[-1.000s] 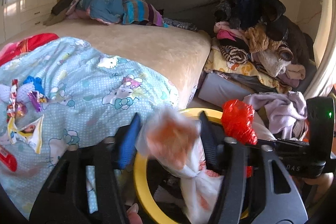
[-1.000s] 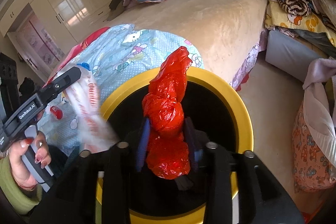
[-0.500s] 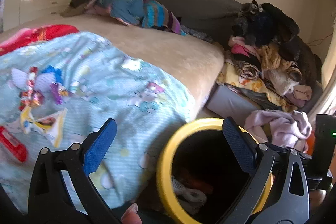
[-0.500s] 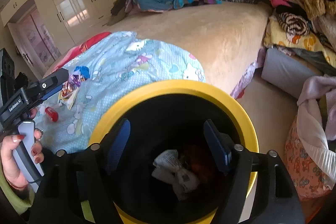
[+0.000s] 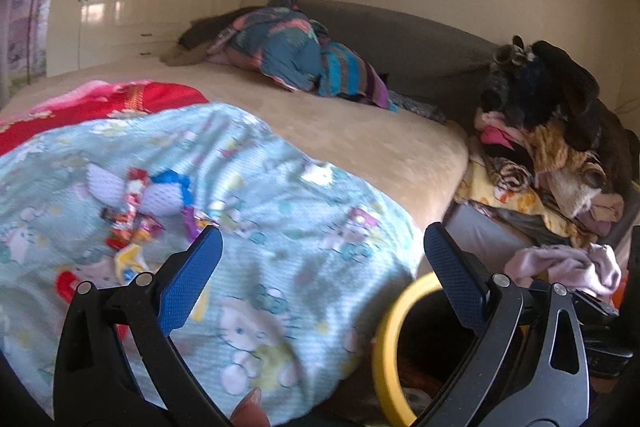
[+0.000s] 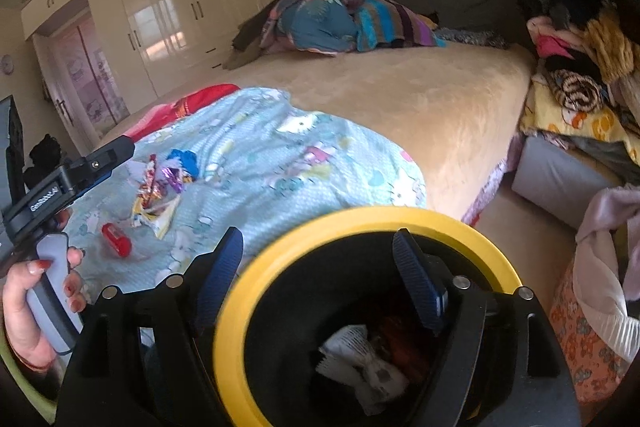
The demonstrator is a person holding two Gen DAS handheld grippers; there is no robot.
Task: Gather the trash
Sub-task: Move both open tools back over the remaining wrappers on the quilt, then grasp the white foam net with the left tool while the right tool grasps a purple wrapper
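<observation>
Both my claws hung spread and empty by the bed.
My right claw (image 6: pixel 318 255) straddled the yellow-rimmed bin (image 6: pixel 360 223) holding white and red trash (image 6: pixel 360 359); my left claw (image 5: pixel 320 251) faced wrappers (image 5: pixel 132 223) on the blue blanket (image 5: pixel 280 227), wardrobes (image 6: pixel 180 15) behind.

A cluttered bedroom, bed and clothes heaped against the wall.

A pale blue cartoon-print blanket (image 5: pixel 280 211) lies over a beige bed (image 6: pixel 420 99), with a red blanket (image 5: pixel 120 103) beside it. A bundle of striped, colourful bedding (image 6: pixel 344 23) rests near the grey headboard (image 5: pixel 420 43). Glossy cream wardrobes (image 6: pixel 172 15) line the wall; a tall pile of clothes (image 5: pixel 552 147) stands beside the bed.
</observation>
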